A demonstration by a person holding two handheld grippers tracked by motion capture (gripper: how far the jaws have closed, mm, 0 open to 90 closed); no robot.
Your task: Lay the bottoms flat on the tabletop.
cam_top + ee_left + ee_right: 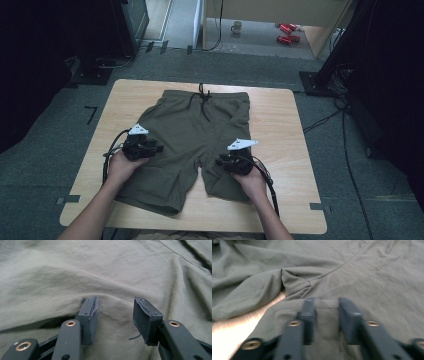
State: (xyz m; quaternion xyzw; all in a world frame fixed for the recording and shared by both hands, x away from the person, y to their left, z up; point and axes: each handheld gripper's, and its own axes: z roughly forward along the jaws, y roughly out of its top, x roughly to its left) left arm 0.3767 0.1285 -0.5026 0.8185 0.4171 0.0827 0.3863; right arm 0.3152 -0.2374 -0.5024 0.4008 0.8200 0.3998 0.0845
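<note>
Lying flat on table (280, 107): one shorts (200, 130); two grippers, left gripper (115, 312), right gripper (327, 310), jaws parted over fabric.

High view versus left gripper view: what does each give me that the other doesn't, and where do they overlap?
High view alone: the whole pair of olive-green fabric shorts spread flat on the light wooden table, black drawstring at the far waistband, both hands, the right gripper over one leg, grey floor, red cans beyond.

Left gripper view alone: the jaws standing apart, their grey pads pressed into the cloth, a raised fold between them, a thin seam line.

Shared: the shorts' fabric and the left gripper.
</note>
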